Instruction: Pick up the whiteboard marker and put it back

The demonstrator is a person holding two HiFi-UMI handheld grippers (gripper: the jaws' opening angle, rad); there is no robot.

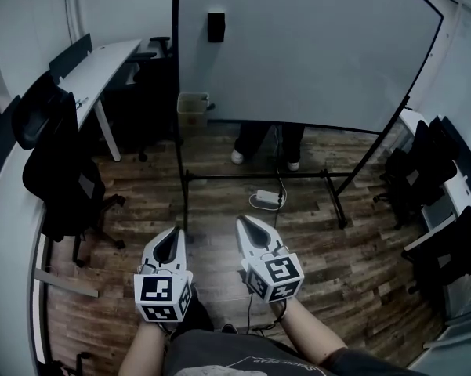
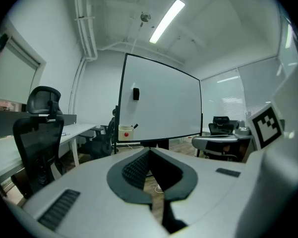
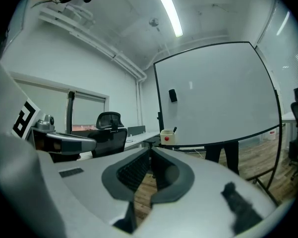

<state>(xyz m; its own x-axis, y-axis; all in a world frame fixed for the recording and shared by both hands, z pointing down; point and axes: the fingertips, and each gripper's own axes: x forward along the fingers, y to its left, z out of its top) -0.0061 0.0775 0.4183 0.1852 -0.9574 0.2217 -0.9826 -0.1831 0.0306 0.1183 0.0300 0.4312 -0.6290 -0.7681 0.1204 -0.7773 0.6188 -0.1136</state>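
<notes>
— Where was the whiteboard marker [image 2: 135,127]?

— It stood in the small box [image 1: 193,106] at the lower left corner of the whiteboard [image 1: 313,53]. Only its dark end showed above the rim. In the head view that box sat at about twelve o'clock from the left hand-held gripper [image 1: 175,232] and about eleven o'clock from the right hand-held gripper [image 1: 243,222]. It was well apart from both, with wooden floor [image 1: 141,210] between.

— And the jaws?

— Both pairs were pressed together at the tips, with nothing between them. Each hand-held gripper pointed towards the board.

— Anything else near the box?

— A black eraser [image 1: 215,26] was stuck to the board at twelve o'clock above it. A person's legs [image 1: 266,143] showed behind the board at about four o'clock from the box. A white power strip [image 1: 266,199] lay on the floor by the stand's base. The box itself had a red dot on its front.
</notes>
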